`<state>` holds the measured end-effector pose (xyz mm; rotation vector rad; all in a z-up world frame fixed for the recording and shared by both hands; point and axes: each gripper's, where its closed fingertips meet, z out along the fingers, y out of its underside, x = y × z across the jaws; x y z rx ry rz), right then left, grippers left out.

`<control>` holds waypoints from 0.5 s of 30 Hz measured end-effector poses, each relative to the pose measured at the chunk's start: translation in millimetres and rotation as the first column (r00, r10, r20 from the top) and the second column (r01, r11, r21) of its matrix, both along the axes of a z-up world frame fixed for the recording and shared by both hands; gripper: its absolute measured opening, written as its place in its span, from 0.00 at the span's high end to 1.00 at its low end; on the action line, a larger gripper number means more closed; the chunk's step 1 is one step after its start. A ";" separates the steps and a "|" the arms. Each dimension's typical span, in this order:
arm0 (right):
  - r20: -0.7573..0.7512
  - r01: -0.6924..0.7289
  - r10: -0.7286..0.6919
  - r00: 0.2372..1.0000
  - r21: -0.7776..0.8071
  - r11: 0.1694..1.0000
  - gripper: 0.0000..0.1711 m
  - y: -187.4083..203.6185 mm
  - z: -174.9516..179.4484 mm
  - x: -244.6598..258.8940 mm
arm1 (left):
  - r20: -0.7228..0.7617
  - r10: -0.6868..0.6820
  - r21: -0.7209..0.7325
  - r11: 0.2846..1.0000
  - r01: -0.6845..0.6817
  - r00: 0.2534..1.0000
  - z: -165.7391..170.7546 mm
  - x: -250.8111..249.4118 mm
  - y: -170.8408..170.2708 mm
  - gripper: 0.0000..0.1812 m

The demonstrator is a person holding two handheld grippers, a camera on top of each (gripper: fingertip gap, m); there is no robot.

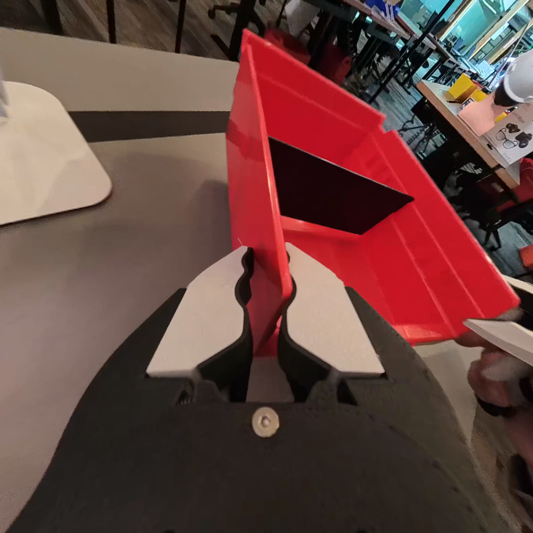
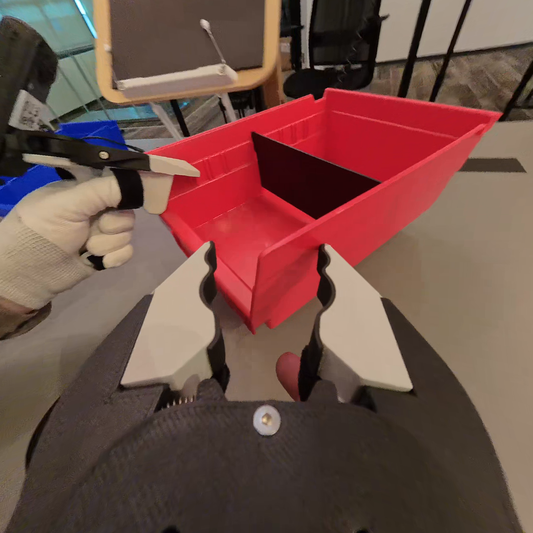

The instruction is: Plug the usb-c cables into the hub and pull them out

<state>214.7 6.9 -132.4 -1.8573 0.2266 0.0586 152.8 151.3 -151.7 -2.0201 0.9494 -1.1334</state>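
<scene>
My left hand-held gripper [image 1: 269, 256] is clamped on the red bin's [image 1: 360, 202] side wall; the right hand-held gripper [image 2: 266, 253] gapes at its near corner. No cables or hub visible. I'd steady the bin on the bench [image 2: 432, 259] gently.

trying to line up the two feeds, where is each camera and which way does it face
Left wrist view: on the left gripper, facing along the red bin's side wall, which its fingers clamp; the other gripper's tip shows at right.
Right wrist view: on the right gripper, facing the bin's near corner; its fingers open, a gloved hand at left.
Shared: the bin and its black divider.
</scene>
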 end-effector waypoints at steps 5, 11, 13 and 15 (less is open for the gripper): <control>-0.067 0.033 -0.033 0.997 -0.004 0.999 0.71 1.2 -13.7 43.4 | -0.011 -0.010 0.011 1.000 0.010 1.000 -2.6 24.6 -5.9 0.89; -0.047 0.096 -0.101 0.994 -0.095 0.991 0.66 0.3 -29.6 109.2 | -0.085 -0.191 -0.007 0.981 0.191 0.978 -18.4 54.9 -57.1 0.78; -0.075 0.105 -0.113 0.991 -0.104 0.989 0.67 1.2 -35.1 132.9 | -0.111 -0.251 -0.038 0.968 0.248 0.962 -24.6 67.1 -72.5 0.75; -0.083 0.125 -0.135 0.987 -0.123 0.984 0.68 2.0 -41.2 157.1 | -0.110 -0.304 -0.087 0.951 0.296 0.946 -29.2 80.3 -86.3 0.74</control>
